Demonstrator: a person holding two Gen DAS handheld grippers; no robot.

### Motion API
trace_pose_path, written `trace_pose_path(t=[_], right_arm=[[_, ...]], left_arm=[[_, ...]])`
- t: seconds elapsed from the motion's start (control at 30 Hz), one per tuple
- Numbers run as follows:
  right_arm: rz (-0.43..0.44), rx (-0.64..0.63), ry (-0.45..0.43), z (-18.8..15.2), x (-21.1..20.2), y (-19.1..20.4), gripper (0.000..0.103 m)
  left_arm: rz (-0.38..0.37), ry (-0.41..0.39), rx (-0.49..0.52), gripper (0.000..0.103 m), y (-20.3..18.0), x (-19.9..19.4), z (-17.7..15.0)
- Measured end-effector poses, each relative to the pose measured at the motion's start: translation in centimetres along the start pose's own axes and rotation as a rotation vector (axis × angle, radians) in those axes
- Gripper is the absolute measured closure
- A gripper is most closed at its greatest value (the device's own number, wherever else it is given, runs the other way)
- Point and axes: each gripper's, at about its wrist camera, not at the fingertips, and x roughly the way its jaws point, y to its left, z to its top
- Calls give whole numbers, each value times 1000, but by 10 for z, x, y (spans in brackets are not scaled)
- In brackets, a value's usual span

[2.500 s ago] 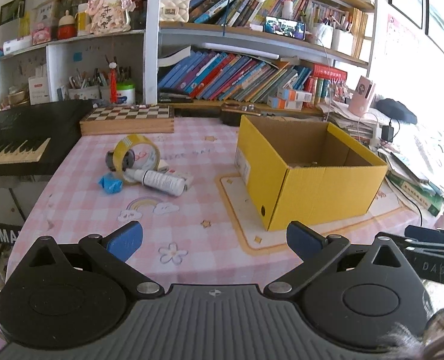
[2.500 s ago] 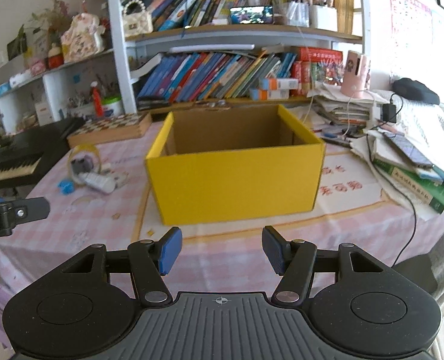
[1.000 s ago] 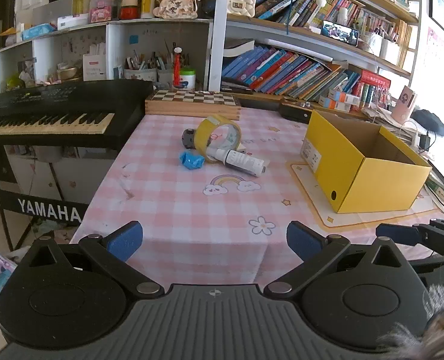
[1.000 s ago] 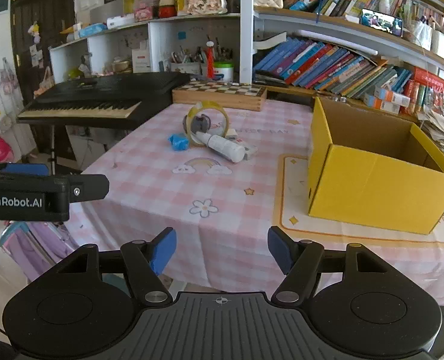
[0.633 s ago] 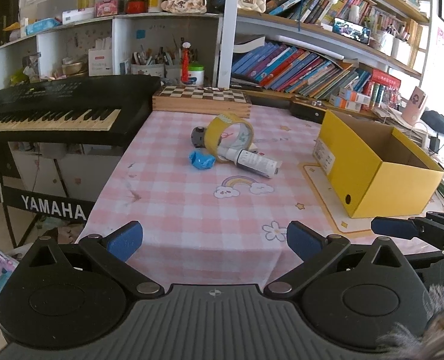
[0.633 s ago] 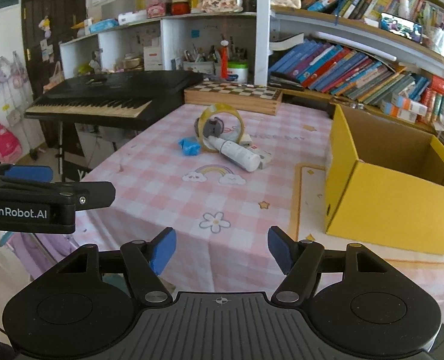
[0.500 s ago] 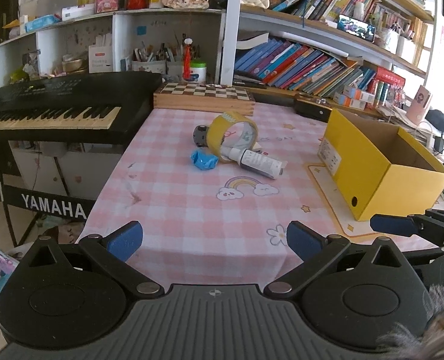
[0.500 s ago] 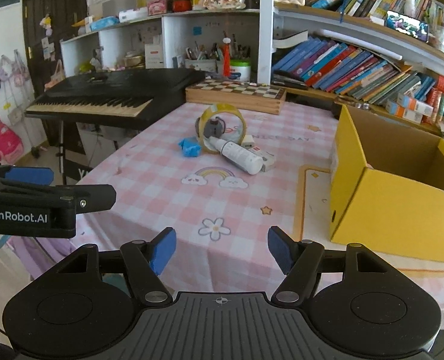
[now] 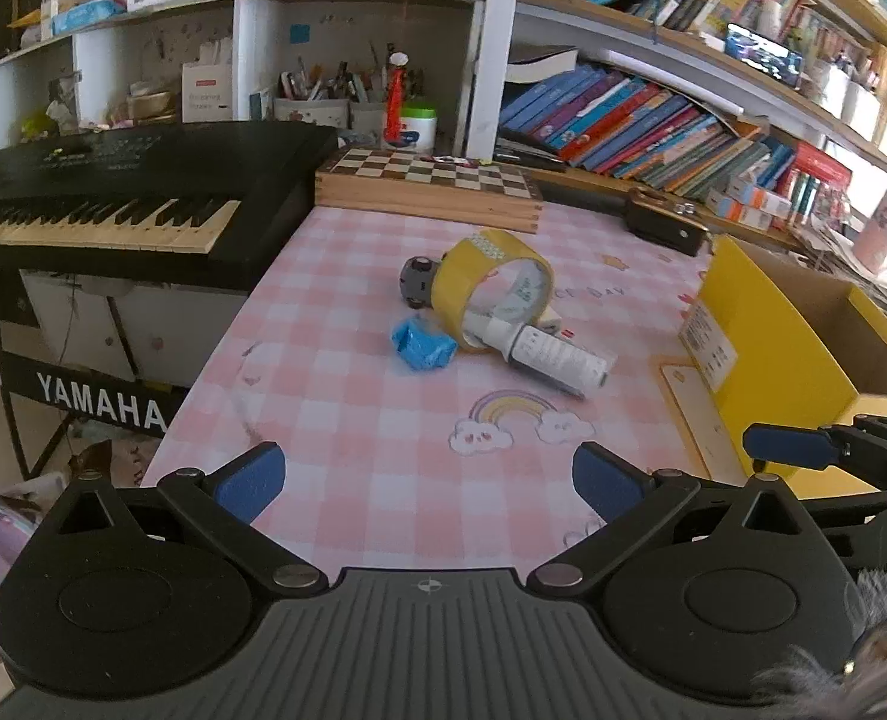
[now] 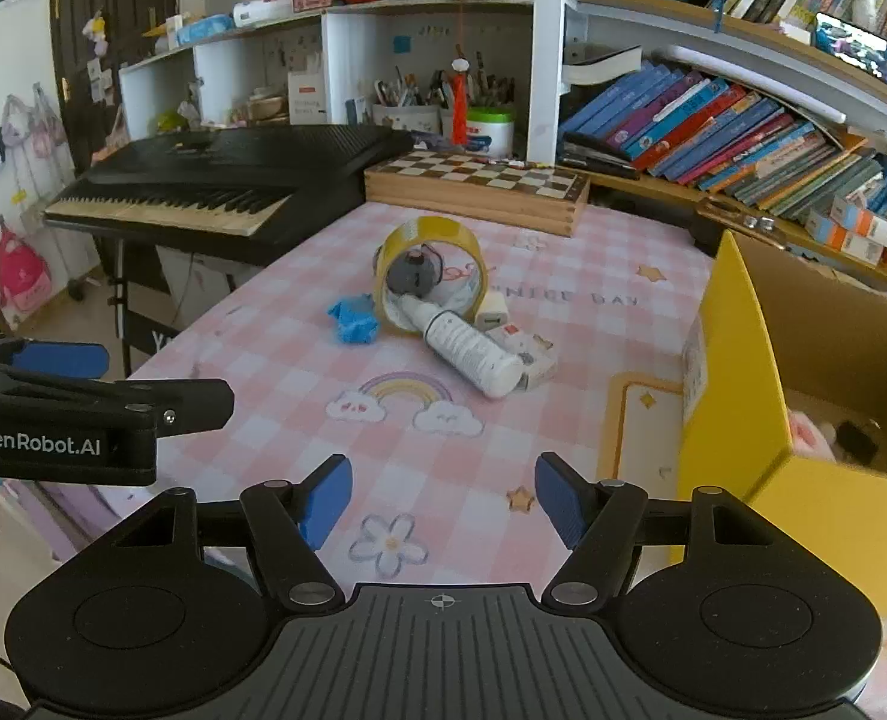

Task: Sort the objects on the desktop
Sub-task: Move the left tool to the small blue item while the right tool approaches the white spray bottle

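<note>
A yellow tape roll [image 9: 491, 288] stands on edge on the pink checked tablecloth [image 9: 347, 420], with a white bottle [image 9: 548, 357] poking through it, a blue crumpled item [image 9: 422, 348] to its left and a small grey round object [image 9: 416, 285] behind. All show in the right wrist view: tape roll [image 10: 431, 282], bottle [image 10: 473, 354], blue item [image 10: 353, 315], a small white box [image 10: 530, 360]. An open yellow cardboard box [image 9: 785, 354] stands at the right. My left gripper [image 9: 428, 480] and right gripper [image 10: 443, 501] are open and empty, short of the pile.
A black Yamaha keyboard [image 9: 113, 204] stands left of the table. A wooden chessboard box [image 9: 431, 183] lies at the table's back edge, below shelves of books [image 9: 653, 126]. The yellow box [image 10: 803, 396] holds some small items at its bottom.
Both grippers have swung left from the yellow box and moved closer to the pile of objects, which now sits larger and more central. Both stay open.
</note>
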Motion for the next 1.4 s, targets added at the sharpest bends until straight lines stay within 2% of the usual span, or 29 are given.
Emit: trace_pose_path(t=[0.3,0.57,0.87,1.07,1.27,1.3,1.37,1.4], right_arm=[[24,-8,5,26,30,-16,34],[-6,29,-27,46,53,-38,34],[40,27,36,59,87,-50,34],[87,-26,97,61,108,-45,36],[123,-71,133,65,125,-40,52],[127,-75,139,66,128,-39,55],[131,-80,150,67,133,-39,55],[132,-83,156,67,135,-38,55]], left_arm=[[15,4,-7,0,-4,29,26],[20,15,-11,0,-8,60,50],[28,37,-1,0,-10,92,66],[22,121,10,5,-3,131,74],[27,207,47,29,-3,169,77],[30,219,45,36,-3,174,77],[30,230,34,39,-3,181,76],[31,228,30,44,-4,182,76]])
